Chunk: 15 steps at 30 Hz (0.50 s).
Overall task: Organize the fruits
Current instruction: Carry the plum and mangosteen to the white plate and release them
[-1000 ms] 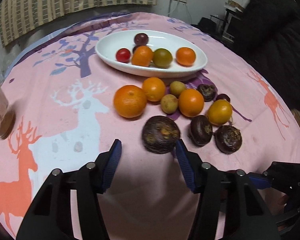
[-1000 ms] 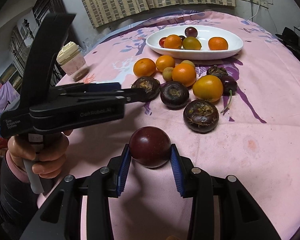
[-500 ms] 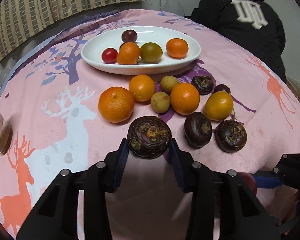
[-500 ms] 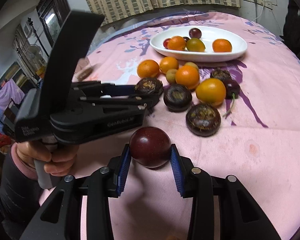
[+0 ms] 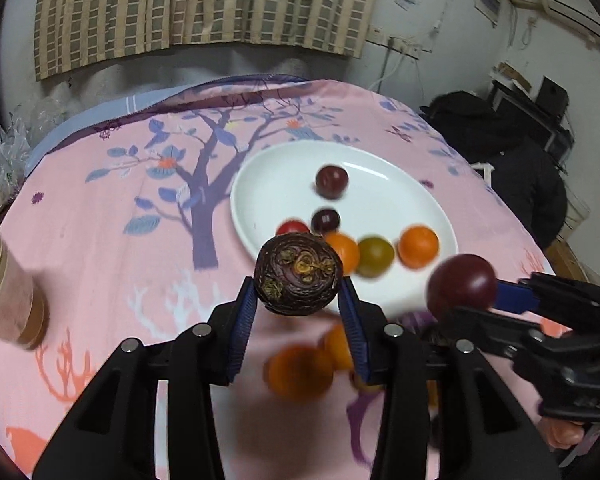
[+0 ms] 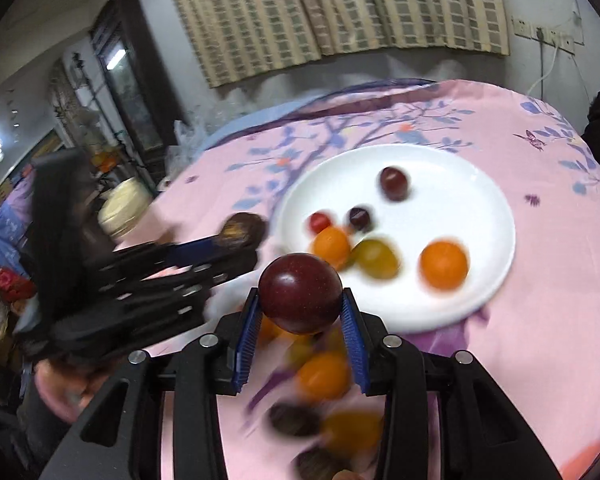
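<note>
Carrying a dark ridged fruit (image 5: 299, 273) and a plum (image 6: 300, 293) in clamped jaws toward the centre-frame plate (image 6: 492, 208), risking collision between grippers.

A pink tablecloth (image 5: 112, 248) printed with a dark tree, blue leaves and orange and white deer covers the round table. At its left edge stands a jar (image 5: 8, 292) with a gold lid, blurred. On the far wall hangs a striped, checked curtain (image 5: 196, 4), with a wall socket (image 5: 404, 46) to its right. A person in a black jacket (image 5: 528, 184) sits at the far right. A dark cabinet (image 6: 128, 76) stands far left.
</note>
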### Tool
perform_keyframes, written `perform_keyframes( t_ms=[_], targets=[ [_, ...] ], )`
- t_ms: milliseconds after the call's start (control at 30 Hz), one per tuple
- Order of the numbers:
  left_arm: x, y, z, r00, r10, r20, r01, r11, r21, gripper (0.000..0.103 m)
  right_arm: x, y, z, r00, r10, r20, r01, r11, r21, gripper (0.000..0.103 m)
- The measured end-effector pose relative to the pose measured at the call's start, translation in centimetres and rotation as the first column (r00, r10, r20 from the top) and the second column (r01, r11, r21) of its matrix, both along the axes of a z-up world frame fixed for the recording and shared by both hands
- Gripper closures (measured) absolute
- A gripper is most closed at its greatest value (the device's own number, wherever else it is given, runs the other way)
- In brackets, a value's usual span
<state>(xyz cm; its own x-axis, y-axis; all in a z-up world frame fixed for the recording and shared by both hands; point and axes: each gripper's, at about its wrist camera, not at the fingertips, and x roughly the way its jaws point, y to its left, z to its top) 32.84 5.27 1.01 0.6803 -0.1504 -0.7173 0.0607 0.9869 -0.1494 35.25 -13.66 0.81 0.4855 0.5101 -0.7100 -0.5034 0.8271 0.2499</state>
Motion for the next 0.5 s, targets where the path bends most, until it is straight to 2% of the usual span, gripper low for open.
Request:
perform_keyframes(
  t_ms=[100, 233, 300, 400, 433, 500],
  targets=[
    [2.9, -0.7, -0.2, 1.0, 0.021, -0.015, -0.021, 1.0, 0.004, 0.062, 3.6, -0.2, -1.3, 0.999, -0.019, -0.028, 0.018, 1.0, -0.024, 0.063],
    [5.8, -1.7, -1.2, 0.999, 0.019, -0.046, -0.018, 0.999, 0.03, 0.062, 5.6, -0.6, -2.9, 0.998, -0.012, -0.067, 0.01, 1.0, -0.024, 0.061],
    [6.7, -2.1, -1.7, 0.997, 0.023, -0.071, -0.02, 0.999, 0.049, 0.06, 6.3, -1.1, -3.1, 0.997, -0.015, -0.07, 0.014, 1.0, -0.006, 0.053],
    [6.2, -2.2, -1.2, 0.999, 0.036, -0.04, -0.034, 0.998, 0.059, 0.036, 6.1, -1.5, -2.8, 0.998, -0.028, -0.059, 0.028, 1.0, -0.006, 0.05],
    [5.7, -2.1, -0.7, 0.999, 0.039, -0.026, -0.038, 0.997, 0.061, 0.031, 5.9, -1.6, -2.8, 0.998, -0.031, -0.061, 0.031, 1.0, -0.004, 0.05],
    [4.5, -1.9, 0.1, 0.999, 0.044, -0.006, -0.043, 0.997, 0.057, 0.029, 5.2, -1.7, -2.4, 0.998, -0.027, -0.058, 0.027, 1.0, 0.003, 0.05]
  ],
)
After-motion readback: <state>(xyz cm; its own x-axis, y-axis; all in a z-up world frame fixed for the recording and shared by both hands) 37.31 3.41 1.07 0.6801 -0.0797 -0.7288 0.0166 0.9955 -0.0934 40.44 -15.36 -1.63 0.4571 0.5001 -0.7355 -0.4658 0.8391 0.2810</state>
